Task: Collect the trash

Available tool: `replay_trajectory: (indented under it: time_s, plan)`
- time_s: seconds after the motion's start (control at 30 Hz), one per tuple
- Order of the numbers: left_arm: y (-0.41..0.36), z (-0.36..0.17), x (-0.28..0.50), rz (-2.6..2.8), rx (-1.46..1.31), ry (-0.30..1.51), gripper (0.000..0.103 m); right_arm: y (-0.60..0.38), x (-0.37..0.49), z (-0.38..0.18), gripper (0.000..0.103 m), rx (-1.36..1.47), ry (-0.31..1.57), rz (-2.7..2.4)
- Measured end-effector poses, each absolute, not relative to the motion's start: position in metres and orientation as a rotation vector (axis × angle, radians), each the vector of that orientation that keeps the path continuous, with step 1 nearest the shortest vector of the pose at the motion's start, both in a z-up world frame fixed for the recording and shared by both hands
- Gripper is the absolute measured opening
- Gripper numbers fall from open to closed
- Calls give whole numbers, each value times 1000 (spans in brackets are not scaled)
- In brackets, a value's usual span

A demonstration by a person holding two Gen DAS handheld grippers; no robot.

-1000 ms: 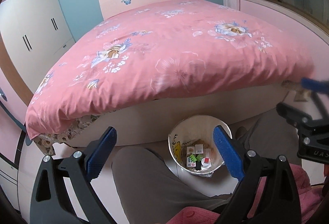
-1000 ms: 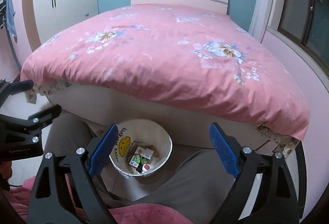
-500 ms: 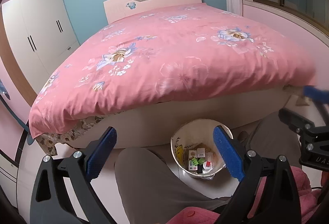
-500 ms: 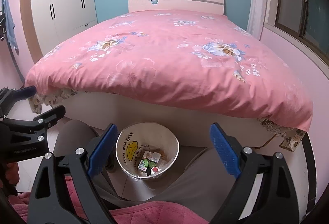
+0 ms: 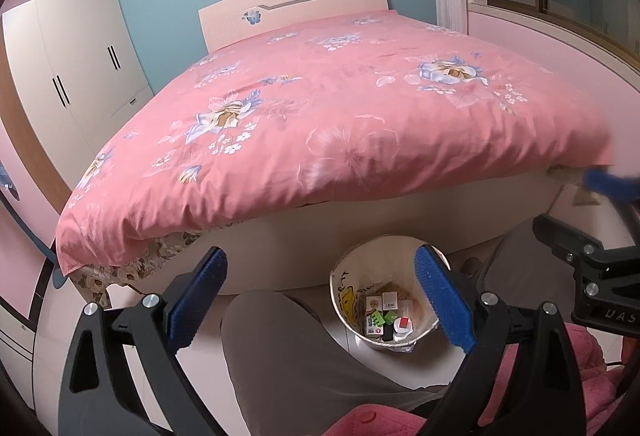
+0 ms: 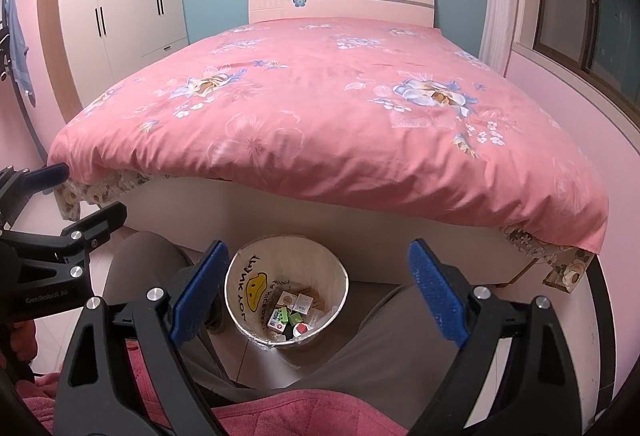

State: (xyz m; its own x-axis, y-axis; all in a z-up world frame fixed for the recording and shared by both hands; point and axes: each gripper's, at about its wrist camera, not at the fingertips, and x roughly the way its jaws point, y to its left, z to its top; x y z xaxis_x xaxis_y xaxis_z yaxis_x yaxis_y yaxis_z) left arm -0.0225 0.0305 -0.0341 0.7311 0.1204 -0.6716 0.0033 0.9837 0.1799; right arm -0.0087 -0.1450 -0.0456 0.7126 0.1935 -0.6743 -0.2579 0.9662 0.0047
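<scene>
Your left gripper point(image 5: 320, 300) and right gripper point(image 6: 316, 296) gape wide, holding nothing. Trash fills the bin point(image 6: 240, 276) at six o'clock; the job looks done, so look around for more.

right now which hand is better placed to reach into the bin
Probably right, narrowly. The bin sits between the open right gripper fingers, while the left gripper, also open, has it under its right finger. Both are empty and still above it.

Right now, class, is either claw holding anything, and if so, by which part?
Nothing is held. The left claw and right claw are both open and empty above the trash bin.
</scene>
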Motion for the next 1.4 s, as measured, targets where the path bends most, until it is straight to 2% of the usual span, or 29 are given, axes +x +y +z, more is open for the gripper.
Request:
replay_trajectory:
  time_s: [1.4]
  plan:
    - [29,-35,-24,47,167,752,96,-144,-8,-52,89,-80,767,255]
